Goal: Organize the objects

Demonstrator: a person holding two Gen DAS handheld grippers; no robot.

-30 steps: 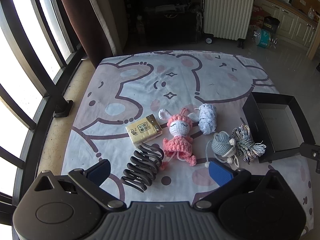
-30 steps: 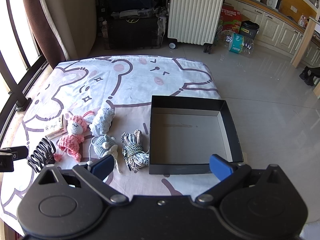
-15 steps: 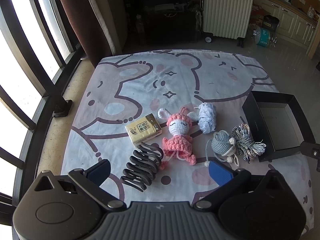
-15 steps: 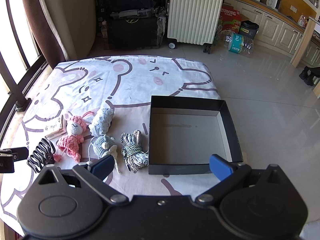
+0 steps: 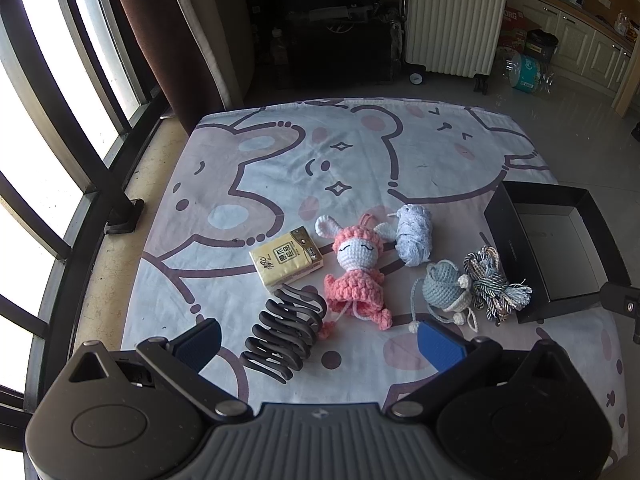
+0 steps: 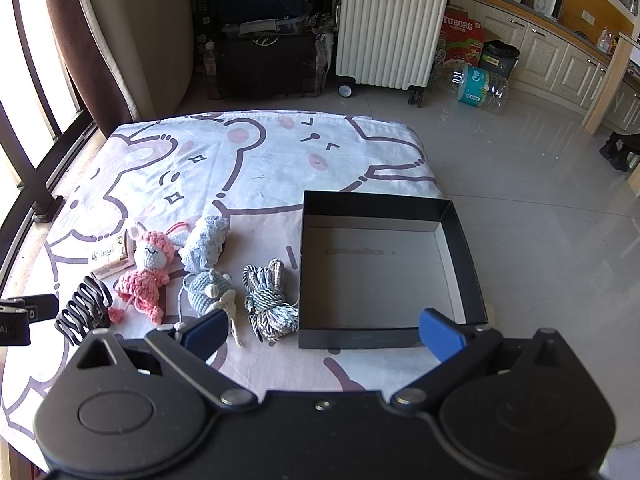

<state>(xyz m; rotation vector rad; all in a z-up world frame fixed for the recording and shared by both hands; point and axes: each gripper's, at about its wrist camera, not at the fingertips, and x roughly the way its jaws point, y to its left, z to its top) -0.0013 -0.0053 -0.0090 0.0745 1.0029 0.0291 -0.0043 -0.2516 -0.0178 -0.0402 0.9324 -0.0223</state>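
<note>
Left gripper (image 5: pixel 320 344) spread wide above black hair clip (image 5: pixel 285 336), right gripper (image 6: pixel 322 332) spread too — black box (image 6: pixel 460 240) holds nothing, cord bundle (image 6: pixel 269 300) just left of it, pink doll (image 6: pixel 146 272) farther left.

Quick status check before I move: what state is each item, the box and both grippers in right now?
Black box: open, empty.
Rope bundle: coiled, lying beside the box.
Grey crochet toy: on the cloth.
Pale yarn roll: on the cloth.
Pink bunny doll: lying face up.
Tissue pack: closed, flat.
Black hair claw: lying loose.
Left gripper: open, holding nothing.
Right gripper: open, holding nothing.
</note>
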